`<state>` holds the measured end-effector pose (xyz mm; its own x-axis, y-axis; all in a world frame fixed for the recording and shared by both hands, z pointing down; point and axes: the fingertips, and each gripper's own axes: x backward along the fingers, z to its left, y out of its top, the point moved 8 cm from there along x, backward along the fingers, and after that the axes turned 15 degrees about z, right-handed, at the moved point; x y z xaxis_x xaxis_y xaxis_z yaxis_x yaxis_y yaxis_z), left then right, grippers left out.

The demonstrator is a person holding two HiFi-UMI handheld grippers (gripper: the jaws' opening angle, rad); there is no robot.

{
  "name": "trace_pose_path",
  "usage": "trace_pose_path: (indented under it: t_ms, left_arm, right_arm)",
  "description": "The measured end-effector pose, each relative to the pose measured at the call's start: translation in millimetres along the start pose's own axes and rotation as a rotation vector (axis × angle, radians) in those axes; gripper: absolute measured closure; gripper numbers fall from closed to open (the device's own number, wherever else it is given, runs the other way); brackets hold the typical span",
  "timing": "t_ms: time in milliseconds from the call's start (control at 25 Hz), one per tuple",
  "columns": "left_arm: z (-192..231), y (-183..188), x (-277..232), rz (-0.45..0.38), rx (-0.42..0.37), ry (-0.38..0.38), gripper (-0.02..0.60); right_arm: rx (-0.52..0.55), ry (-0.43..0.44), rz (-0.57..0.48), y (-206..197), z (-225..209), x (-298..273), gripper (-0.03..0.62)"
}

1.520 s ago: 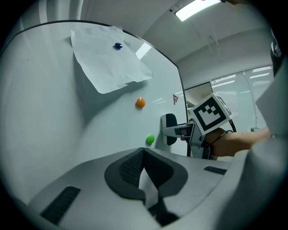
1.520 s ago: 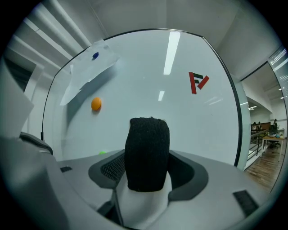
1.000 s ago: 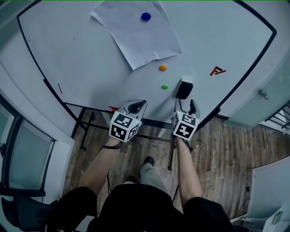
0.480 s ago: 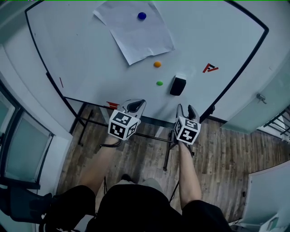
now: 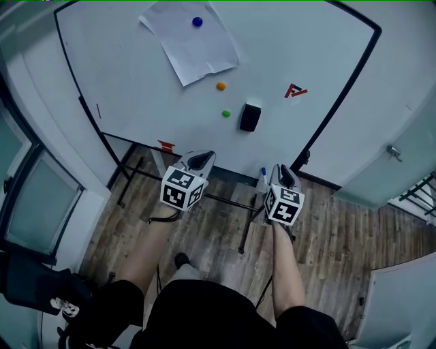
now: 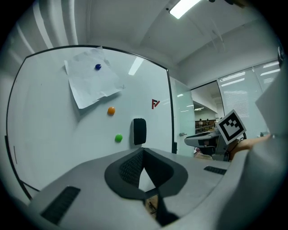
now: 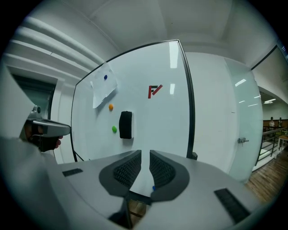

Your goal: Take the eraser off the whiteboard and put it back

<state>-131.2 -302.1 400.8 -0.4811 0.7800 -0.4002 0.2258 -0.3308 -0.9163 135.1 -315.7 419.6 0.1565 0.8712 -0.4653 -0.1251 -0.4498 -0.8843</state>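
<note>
My left claw is pinched shut on nothing. My right claw is closing with a slim gap left and nothing in it. Both hang over the wooden floor, apart from the whiteboard. The black eraser sits on the board at three o'clock of the green magnet, with a red mark at one o'clock of it. Only the head view shows the floor, and only my left gripper view shows the ceiling lamp. The mark reads like an F.
</note>
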Motion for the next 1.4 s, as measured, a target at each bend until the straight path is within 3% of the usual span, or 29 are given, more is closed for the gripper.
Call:
trace_pose_path:
  t_ms: [640,1400]
  left_arm:
    - [-87.9,-25.2,47.5,-0.011,0.046,0.032,0.569]
    - [-123.9,-33.6,61.6,-0.015,0.044,0.046,0.569]
  right_arm:
    - [0.062,0.077,0.022,-58.4,-22.6,80.2,0.569]
    - [0.105,0.159,0.007,-76.4,-27.7,110.2,0.571]
